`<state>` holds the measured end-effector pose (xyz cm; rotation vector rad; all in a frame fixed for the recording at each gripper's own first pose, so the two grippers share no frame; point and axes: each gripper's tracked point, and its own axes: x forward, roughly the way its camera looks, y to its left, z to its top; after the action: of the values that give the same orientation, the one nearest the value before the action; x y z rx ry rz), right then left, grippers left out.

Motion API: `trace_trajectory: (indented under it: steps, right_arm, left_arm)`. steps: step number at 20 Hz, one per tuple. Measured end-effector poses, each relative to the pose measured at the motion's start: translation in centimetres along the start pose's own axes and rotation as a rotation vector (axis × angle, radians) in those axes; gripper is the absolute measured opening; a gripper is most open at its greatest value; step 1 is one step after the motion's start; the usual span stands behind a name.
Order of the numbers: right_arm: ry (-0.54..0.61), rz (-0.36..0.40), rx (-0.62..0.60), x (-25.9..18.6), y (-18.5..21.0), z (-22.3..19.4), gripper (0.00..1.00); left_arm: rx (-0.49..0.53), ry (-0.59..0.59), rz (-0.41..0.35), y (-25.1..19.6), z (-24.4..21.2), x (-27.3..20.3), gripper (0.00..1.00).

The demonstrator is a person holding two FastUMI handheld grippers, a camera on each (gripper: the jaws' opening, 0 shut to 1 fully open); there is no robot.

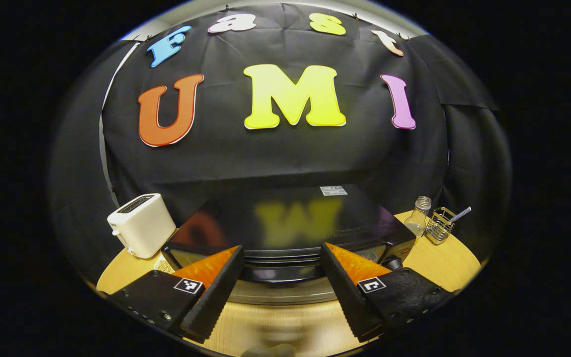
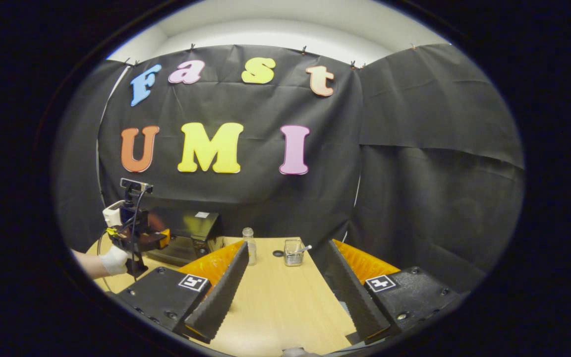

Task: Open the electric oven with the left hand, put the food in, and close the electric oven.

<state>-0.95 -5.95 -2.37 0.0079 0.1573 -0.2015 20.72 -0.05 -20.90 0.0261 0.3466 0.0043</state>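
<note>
The black electric oven [image 1: 290, 223] stands on the wooden table [image 1: 285, 327] straight ahead in the left gripper view, with its door closed. My left gripper [image 1: 281, 248] is open, and its fingers straddle the top front edge of the oven above the silver handle [image 1: 280, 296]. In the right gripper view, a white-gloved hand [image 2: 114, 260] holds that left gripper [image 2: 137, 235] against the front of the oven [image 2: 189, 235]. My right gripper [image 2: 288, 244] is open over bare table [image 2: 280, 307] with nothing between its fingers.
A white toaster [image 1: 142, 225] stands left of the oven. To the oven's right are a glass bottle [image 1: 419, 215] and a wire basket [image 1: 441, 225] holding a straw; they appear again in the right gripper view, bottle [image 2: 249, 245] and basket [image 2: 293, 253], beside a small dark lid [image 2: 278, 253].
</note>
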Motion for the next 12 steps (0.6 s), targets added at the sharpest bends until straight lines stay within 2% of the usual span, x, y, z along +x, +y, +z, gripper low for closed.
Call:
trace_trajectory:
  steps: [12]
  right_arm:
    - [0.021, 0.057, -0.014, -1.4, 1.9, -1.3, 1.00]
  left_arm:
    - [0.003, 0.014, -0.023, -0.2, -3.0, -5.0, 0.98]
